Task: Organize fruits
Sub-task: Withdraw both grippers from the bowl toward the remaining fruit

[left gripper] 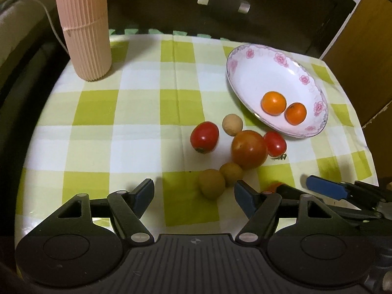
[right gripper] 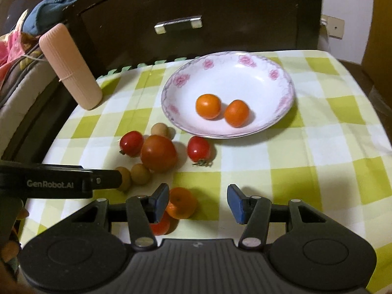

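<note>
both claws are open and empty: the left claw (left gripper: 193, 192) straddles a brown fruit (left gripper: 211, 183), the right claw (right gripper: 198, 202) an orange (right gripper: 181, 202) on the desk (right gripper: 318, 147). closing off-centre could roll either into neighbouring tomatoes (right gripper: 158, 153), away from the plate (right gripper: 227, 95).

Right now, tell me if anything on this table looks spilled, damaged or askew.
Nothing looks spilled or damaged. The plate sits flat with two oranges in it. The tomatoes and small tan fruits lie loose on the checked cloth, still unsorted. The pink ribbed tube stands upright.
</note>
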`<action>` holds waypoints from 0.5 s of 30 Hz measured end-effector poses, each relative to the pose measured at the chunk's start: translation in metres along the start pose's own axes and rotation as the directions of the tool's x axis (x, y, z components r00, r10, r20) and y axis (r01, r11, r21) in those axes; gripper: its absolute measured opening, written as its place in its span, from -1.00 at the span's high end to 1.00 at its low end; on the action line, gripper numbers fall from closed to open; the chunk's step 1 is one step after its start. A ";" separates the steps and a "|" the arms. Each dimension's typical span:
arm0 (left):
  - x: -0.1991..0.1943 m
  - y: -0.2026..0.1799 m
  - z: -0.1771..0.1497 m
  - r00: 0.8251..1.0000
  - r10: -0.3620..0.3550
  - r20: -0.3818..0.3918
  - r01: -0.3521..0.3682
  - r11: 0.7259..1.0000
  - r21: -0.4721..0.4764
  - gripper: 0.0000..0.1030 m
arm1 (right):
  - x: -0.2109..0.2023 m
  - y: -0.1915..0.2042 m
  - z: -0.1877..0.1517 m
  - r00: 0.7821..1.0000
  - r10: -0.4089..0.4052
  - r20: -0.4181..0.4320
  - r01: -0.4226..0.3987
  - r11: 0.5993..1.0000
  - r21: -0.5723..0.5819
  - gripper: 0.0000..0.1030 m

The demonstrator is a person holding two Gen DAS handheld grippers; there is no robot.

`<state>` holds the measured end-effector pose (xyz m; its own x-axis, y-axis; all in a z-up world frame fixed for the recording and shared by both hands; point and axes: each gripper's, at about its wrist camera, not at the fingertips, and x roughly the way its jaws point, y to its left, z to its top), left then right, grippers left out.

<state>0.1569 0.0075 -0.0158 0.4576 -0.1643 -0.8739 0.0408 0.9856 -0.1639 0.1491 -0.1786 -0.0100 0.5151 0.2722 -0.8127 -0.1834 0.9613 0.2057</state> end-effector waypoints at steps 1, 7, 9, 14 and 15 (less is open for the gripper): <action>0.001 0.000 0.000 1.000 0.008 -0.003 -0.008 1.000 0.004 -0.53 | 0.003 0.001 0.000 1.000 0.006 -0.006 -0.006 1.000 -0.005 0.03; 0.005 -0.002 0.001 1.000 0.020 -0.009 -0.020 1.000 0.020 -0.54 | 0.017 0.006 -0.002 0.999 0.012 -0.044 -0.013 1.000 -0.020 0.03; 0.006 -0.001 0.001 1.000 0.022 -0.014 -0.022 1.000 0.016 -0.55 | 0.019 0.007 0.000 0.999 0.014 -0.050 -0.015 1.000 -0.021 0.03; 0.009 0.001 0.004 1.000 0.012 -0.026 -0.012 1.000 0.006 -0.58 | 0.022 0.006 0.001 0.998 0.020 -0.061 -0.021 1.000 -0.016 0.04; 0.009 0.001 0.004 1.000 0.013 -0.027 -0.013 1.000 0.008 -0.58 | 0.022 0.005 0.001 0.998 0.023 -0.065 -0.024 1.000 -0.010 0.05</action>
<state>0.1650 0.0067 -0.0216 0.4336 -0.1526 -0.8881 0.0420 0.9879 -0.1493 0.1604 -0.1681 -0.0258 0.4551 0.2907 -0.8416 -0.2038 0.9541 0.2194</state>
